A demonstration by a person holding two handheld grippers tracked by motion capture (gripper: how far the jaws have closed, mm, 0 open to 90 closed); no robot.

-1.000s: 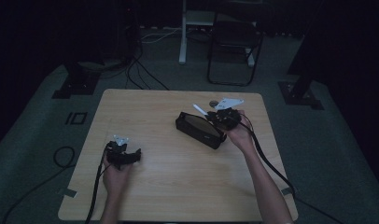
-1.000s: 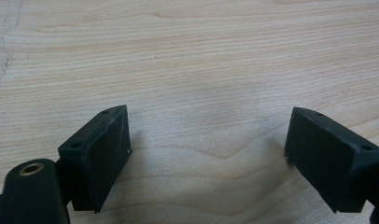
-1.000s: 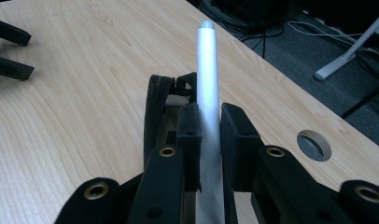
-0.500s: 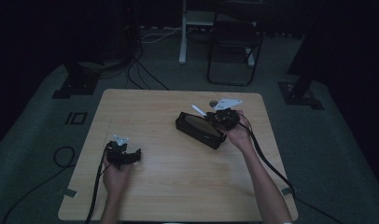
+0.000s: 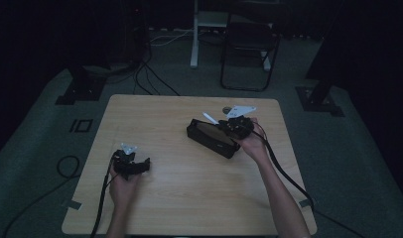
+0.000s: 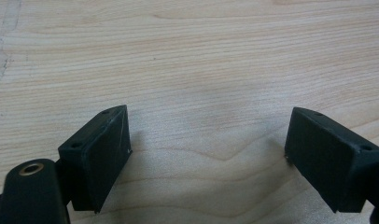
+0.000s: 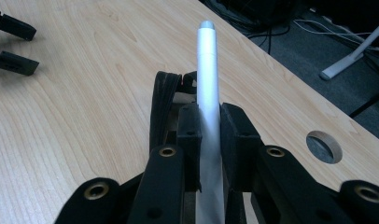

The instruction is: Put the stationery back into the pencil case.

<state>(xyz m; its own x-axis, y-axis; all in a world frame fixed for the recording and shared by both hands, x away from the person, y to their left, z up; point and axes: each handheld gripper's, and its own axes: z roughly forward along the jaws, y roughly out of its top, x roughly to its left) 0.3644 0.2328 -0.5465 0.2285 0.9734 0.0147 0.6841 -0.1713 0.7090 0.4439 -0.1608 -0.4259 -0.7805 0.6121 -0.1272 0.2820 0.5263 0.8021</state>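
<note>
Nothing shifted since earlier. Right gripper (image 7: 209, 126) clamped on silver pen (image 7: 208, 70), poised over black case (image 5: 212, 138). Left gripper (image 6: 208, 140) resting wide apart, empty, well left of case on table (image 5: 189, 188).

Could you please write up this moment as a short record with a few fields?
Surface: wooden table with a round hole near its far edge
Right claw: shut on a silver pen, held over the case
Case: black pencil case, lying open on the table
Left claw: open, nothing between its jaws, low over bare wood
Background: folding chair beyond the table
</note>
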